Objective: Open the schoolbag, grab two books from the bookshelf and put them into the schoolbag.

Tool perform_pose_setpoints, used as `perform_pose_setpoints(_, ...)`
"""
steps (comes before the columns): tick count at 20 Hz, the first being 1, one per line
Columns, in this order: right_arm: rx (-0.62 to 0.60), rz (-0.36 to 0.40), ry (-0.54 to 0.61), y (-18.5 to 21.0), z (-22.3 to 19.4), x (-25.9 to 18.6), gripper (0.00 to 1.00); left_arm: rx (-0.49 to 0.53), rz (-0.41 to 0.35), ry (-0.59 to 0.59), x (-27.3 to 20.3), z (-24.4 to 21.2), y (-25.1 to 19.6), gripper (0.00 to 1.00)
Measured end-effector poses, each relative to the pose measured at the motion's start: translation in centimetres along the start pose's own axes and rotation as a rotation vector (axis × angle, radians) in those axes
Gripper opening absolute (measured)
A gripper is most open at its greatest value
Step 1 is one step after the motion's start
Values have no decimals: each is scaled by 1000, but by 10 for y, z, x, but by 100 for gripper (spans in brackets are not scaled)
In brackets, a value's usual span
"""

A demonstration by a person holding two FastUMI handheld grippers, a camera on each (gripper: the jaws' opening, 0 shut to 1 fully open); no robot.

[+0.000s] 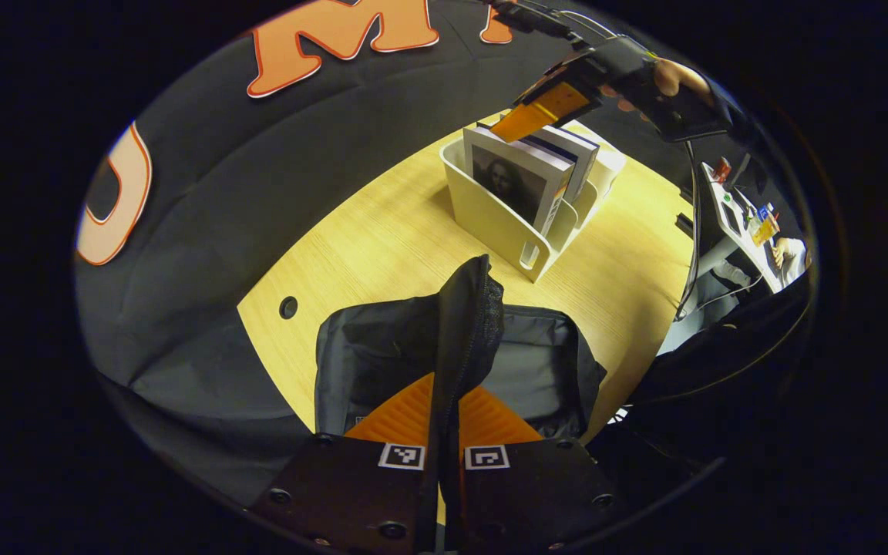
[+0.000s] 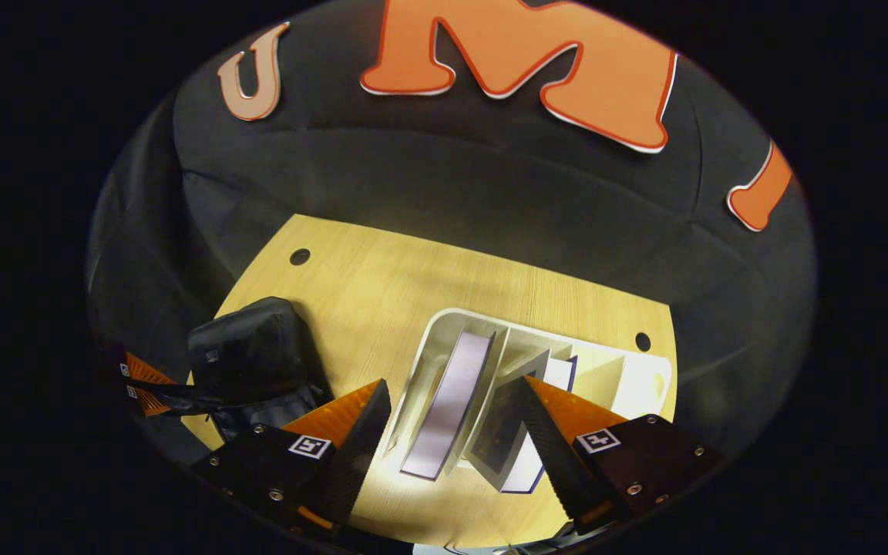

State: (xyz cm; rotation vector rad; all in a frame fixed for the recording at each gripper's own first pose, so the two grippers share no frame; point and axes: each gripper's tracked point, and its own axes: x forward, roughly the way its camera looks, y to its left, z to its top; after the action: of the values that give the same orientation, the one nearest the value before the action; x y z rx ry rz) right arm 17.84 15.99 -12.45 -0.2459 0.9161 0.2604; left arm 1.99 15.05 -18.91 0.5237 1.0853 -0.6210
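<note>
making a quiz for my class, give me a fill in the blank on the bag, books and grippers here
1. The left gripper is shut on the ____ of the schoolbag.
2. The books stand in a white ____ on the wooden table.
3. The right gripper hangs above the books with its fingers ____.

Missing words: flap; bookshelf; open

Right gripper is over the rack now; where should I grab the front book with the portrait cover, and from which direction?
Take the portrait book by its top edge, coming straight down from above. It stands upright in the white rack, whose walls cover its lower part, so only the top is free. The right gripper is open above it, one finger either side; the neighbouring books sit close behind.
</note>
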Motion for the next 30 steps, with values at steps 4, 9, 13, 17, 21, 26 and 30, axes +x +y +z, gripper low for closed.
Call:
perform_pose_setpoints(4,40,14,131,3,-17,28,93,17,2,0,1,2,2,5)
perform_pose_setpoints(9,105,13,260,11,-30,49,71,24,-17,1,2,3,8,5)
perform_pose_setpoints(13,178,-20,329,12,-40,61,40,29,-42,1,5,6,8,5)
perform_pose_setpoints(17,248,-51,345,15,-43,49,37,50,-68,-7,8,3,9,5)
perform_pose_setpoints(21,314,-42,329,19,-53,28,34,79,-97,-18,7,2,6,5)
perform_pose_setpoints(26,382,-35,266,21,-67,-16,39,121,-146,-29,9,0,2,5)
perform_pose_setpoints(30,486,-23,204,18,-91,-57,31,147,-179,-40,12,-1,-1,5)
